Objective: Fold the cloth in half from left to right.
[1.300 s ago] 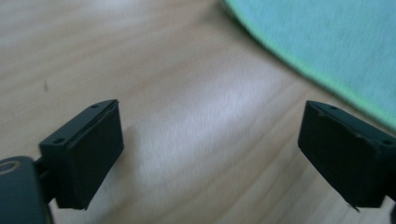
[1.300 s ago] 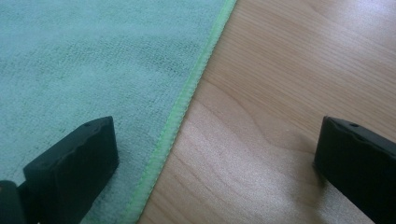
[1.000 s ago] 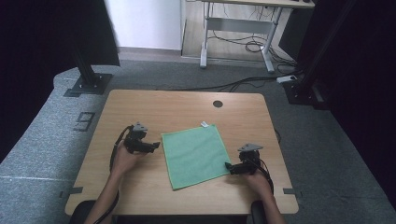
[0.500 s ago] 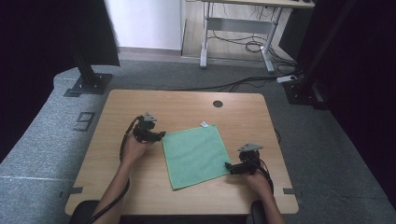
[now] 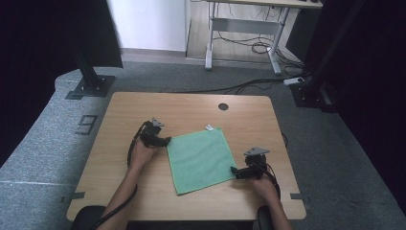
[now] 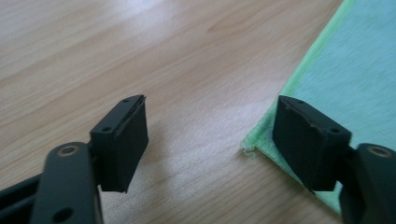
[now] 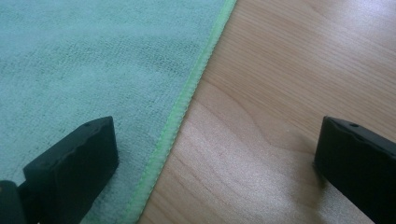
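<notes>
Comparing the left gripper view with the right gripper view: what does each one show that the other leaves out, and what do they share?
Left gripper view: a corner of the green cloth, with the left gripper open around it, one jaw over bare wood, the other over the cloth.

Right gripper view: a straight stitched hem and the terry weave, with the right gripper open across that hem.

Both: the green cloth lying flat on the wooden table, nothing gripped.
</notes>
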`<state>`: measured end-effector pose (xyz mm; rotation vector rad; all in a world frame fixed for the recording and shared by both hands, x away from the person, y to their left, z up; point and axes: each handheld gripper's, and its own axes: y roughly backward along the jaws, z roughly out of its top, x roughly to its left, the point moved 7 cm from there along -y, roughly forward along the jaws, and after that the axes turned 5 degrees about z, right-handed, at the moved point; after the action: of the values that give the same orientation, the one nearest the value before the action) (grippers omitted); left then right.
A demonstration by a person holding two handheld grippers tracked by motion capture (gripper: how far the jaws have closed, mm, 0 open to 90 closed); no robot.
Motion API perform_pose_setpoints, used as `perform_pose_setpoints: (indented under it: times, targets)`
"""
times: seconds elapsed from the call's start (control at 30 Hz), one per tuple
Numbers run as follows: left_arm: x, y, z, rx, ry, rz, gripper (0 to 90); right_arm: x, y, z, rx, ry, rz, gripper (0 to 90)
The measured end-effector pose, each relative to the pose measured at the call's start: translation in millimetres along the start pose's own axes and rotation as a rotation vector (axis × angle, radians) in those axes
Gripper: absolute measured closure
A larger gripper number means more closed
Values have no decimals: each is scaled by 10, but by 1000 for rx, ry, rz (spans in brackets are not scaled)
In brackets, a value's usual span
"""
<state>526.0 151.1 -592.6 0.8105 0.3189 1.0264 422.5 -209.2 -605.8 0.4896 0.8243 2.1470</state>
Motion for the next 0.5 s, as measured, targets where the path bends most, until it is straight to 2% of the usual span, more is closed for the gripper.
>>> perform_pose_setpoints:
  times: [0.17, 0.23, 0.5]
  targets:
    - [87, -57, -45, -5, 81, -29, 123, 0, 0, 0, 0, 0, 0, 0]
    - [95, -61, -47, -2, 86, -23, 91, 1, 1, 0, 0, 0, 0, 0]
    - [95, -62, -46, -2, 87, -23, 90, 3, 2, 5, 5, 4, 4, 0]
